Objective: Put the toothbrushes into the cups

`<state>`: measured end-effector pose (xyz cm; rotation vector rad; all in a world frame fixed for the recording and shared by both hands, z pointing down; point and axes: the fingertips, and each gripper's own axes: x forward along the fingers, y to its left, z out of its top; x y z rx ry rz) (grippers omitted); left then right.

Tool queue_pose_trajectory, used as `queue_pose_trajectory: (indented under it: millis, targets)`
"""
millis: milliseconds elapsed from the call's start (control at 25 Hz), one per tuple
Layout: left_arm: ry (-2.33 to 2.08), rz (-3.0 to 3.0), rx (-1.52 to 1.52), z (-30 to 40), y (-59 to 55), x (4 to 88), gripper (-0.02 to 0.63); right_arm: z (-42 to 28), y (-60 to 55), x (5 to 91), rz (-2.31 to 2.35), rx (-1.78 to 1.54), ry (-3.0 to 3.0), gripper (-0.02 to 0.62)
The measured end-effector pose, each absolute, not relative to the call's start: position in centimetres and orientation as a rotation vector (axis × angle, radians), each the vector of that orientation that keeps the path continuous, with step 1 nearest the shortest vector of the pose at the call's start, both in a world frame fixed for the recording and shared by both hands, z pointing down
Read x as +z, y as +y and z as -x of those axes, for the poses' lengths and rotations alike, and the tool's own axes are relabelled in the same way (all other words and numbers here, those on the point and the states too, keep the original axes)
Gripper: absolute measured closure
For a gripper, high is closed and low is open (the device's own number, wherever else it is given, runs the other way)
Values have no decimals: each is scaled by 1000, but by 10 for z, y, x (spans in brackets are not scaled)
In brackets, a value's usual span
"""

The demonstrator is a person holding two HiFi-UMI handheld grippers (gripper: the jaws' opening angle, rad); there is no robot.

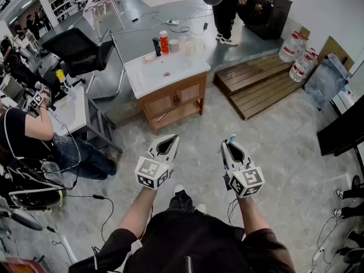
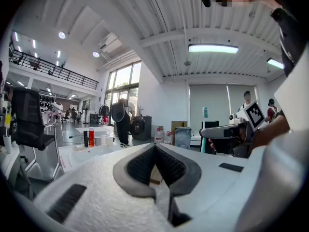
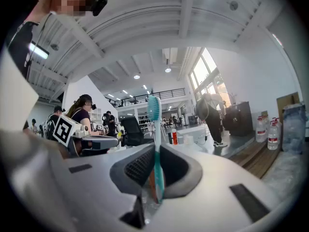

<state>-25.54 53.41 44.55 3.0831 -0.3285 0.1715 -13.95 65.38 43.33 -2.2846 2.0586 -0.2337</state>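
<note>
Right gripper point(image 1: 230, 144) holds a toothbrush point(image 1: 232, 137) upright; left gripper point(image 1: 170, 137) alongside.

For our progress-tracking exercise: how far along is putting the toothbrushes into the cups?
Done: nothing shown; the cups on the vanity top are too distant to see into. In hand: the right hand-held gripper clamps a teal toothbrush upright; the left hand-held gripper is shut, empty. Left: reaching the vanity and dropping it in.

Both bare forearms point(image 1: 136, 209) stretch forward. The white left gripper point(image 1: 170, 137) is closed, empty; the white right gripper point(image 1: 230, 144) pinches an upright teal plastic toothbrush point(image 3: 155, 144).
</note>
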Motion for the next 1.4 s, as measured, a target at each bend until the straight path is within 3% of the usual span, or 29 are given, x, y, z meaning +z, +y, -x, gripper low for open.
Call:
queue_pose_trajectory:
  millis: [1040,1400]
  targets:
    - [-285,-3059,193,217,371,471,606,112,479,459,2255,-351,2064,560]
    - [-306,-3046,194,155,320,477,606,47,431,467,2256,-394,2048,560]
